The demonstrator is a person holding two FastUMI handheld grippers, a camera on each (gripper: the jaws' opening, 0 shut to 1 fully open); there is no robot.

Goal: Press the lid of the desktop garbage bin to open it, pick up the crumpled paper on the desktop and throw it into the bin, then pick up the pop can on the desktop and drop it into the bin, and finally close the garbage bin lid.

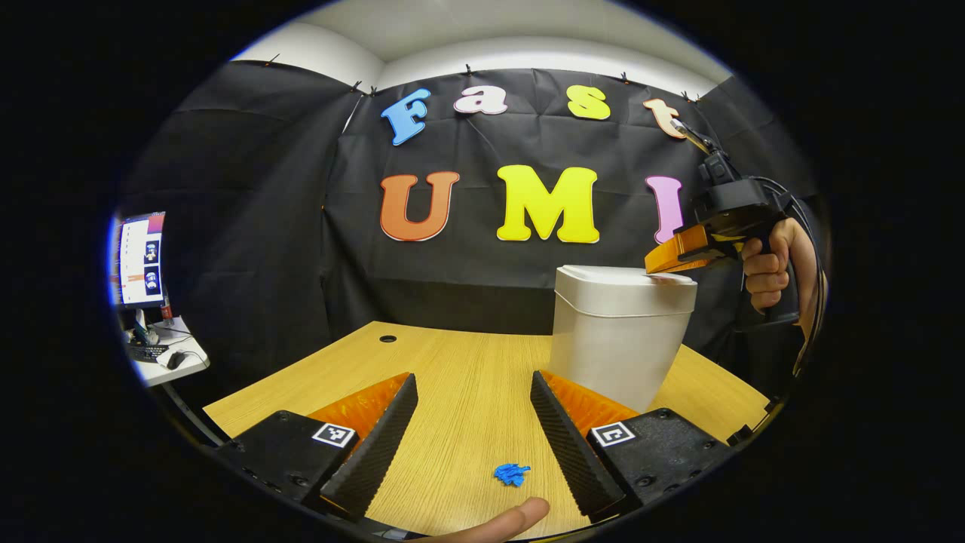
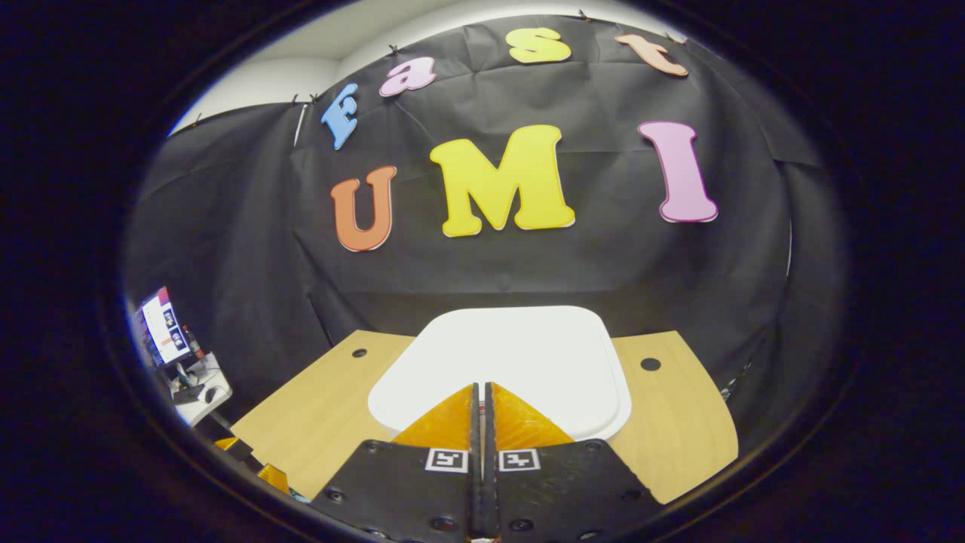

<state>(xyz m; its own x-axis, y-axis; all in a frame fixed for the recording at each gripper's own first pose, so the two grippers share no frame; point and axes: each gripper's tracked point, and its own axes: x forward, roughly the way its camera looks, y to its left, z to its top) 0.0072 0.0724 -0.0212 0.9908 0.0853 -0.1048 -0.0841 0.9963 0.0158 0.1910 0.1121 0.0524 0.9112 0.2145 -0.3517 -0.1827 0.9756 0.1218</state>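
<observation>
Over the lid of the garbage bin we find the right gripper, its fingers pressed together with nothing between them, tips poised at the lid's near edge. From the left gripper view the same tool meets the lid at its right rim, held by a hand; we cannot confirm whether it bears down. The lid reads as shut. We judge the press is the step in hand: push straight down on the flat top, keep the fingers closed, and avoid skidding off the rim or tipping the bin. To the left, the left gripper hangs spread and empty above the desktop, a small blue scrap lying between its fingers.
</observation>
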